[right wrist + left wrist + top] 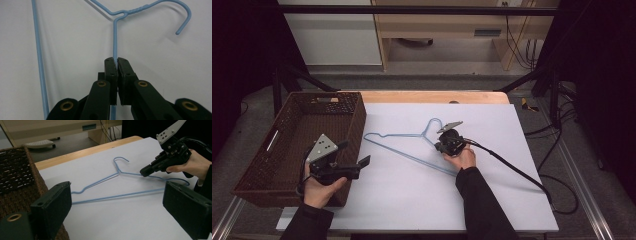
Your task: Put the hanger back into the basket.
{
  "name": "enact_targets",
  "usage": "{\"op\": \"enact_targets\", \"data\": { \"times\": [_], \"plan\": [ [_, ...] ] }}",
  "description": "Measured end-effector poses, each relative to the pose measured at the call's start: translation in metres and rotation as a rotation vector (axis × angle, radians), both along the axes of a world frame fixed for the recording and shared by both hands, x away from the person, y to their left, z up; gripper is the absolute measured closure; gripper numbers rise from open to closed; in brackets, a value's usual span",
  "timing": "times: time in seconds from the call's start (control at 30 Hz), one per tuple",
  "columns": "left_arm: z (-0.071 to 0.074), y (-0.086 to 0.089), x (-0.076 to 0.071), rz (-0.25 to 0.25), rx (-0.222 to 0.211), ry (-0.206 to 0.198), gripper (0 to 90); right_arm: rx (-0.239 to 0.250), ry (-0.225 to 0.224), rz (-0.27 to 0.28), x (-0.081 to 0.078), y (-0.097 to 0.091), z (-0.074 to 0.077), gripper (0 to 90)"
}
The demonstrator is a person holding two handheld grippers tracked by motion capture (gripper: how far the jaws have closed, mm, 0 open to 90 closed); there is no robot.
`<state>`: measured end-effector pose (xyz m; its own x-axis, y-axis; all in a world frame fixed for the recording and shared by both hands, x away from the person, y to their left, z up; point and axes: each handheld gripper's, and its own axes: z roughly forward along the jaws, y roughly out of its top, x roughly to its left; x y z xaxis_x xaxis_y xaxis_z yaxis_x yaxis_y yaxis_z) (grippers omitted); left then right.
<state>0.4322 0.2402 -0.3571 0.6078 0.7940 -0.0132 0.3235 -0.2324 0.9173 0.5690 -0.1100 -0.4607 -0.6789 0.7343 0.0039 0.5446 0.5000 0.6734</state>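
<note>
Your right gripper (117,61) jaws pinch the blue wire hanger (114,37) arm; your left gripper (117,202) jaws gape wide, hanger ahead.

Grey floor (452,60), pale wooden furniture (437,22) behind the table, dark curtains (242,45) at both sides, cables (519,42)

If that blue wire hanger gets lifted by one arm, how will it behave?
The hanger looks like thin wire, so probably light and springy. The right gripper pinches one sloping arm off-centre, so it would likely swing or twist. The smooth wire may slip between the pads.
</note>
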Motion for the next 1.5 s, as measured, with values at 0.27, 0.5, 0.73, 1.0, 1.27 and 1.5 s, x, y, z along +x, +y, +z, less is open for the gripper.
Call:
{"op": "enact_targets", "data": {
  "times": [0.27,0.5,0.73,1.0,1.27,1.5],
  "plan": [
    [0.006,-0.016,0.004,-0.001,-0.011,0.009,8.6,0.015,-0.043,0.020,-0.009,-0.004,0.013,88.0],
    [0.011,-0.037,0.012,-0.009,-0.029,0.033,8.9,0.022,-0.062,0.033,-0.015,-0.006,0.015,88.1],
    [0.010,-0.059,0.025,-0.022,-0.036,0.053,9.1,0.036,-0.092,0.046,-0.022,-0.008,0.019,88.0],
    [0.002,-0.087,0.053,-0.031,-0.037,0.101,9.4,0.044,-0.120,0.066,-0.029,-0.008,0.023,88.1],
    [-0.011,-0.099,0.081,-0.051,-0.002,0.147,10.8,0.044,-0.129,0.084,-0.033,-0.009,0.026,88.1],
    [-0.027,-0.101,0.099,-0.081,0.128,0.177,12.1,0.048,-0.134,0.092,-0.035,-0.010,0.029,88.0]
  ]
}}
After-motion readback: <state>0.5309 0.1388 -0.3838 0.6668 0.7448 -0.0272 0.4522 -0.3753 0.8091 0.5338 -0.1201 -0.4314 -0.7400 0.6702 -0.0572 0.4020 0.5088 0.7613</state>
